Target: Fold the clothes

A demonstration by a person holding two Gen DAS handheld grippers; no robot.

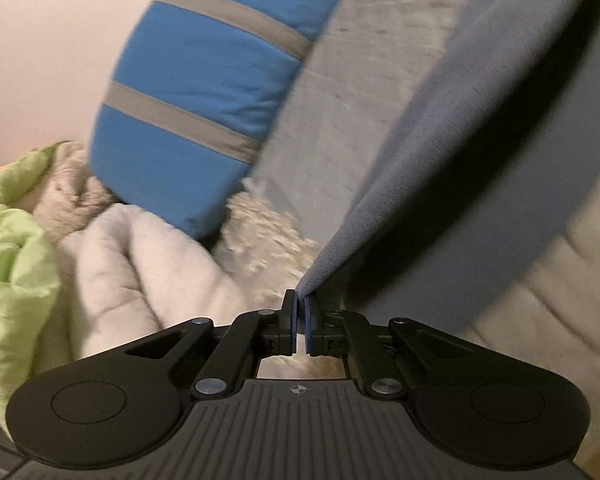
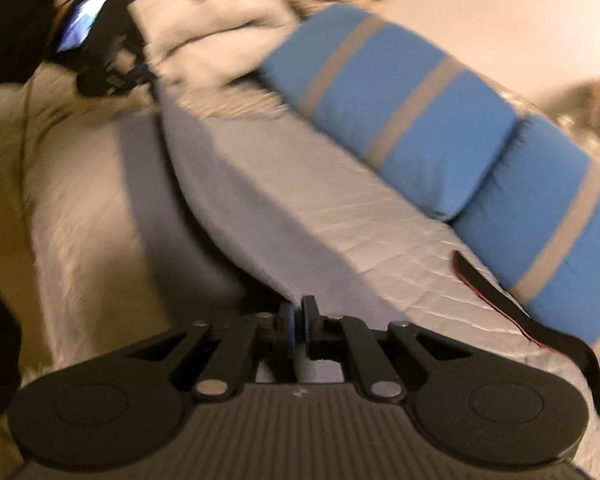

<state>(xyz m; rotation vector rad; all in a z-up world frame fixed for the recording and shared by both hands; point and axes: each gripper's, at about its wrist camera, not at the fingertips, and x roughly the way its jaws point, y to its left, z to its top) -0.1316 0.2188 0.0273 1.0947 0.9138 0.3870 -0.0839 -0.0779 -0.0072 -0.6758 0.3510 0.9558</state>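
On the bed, both grippers pinching grey cloth, no legible writing.

We see our right gripper pinching the grey cloth on the bed, blue striped pillows beyond.

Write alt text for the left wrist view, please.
The black left gripper is shut on the edge of a grey-blue cloth lifted over a pale quilted bed. Behind lie a blue grey-striped pillow and a lime-green garment.
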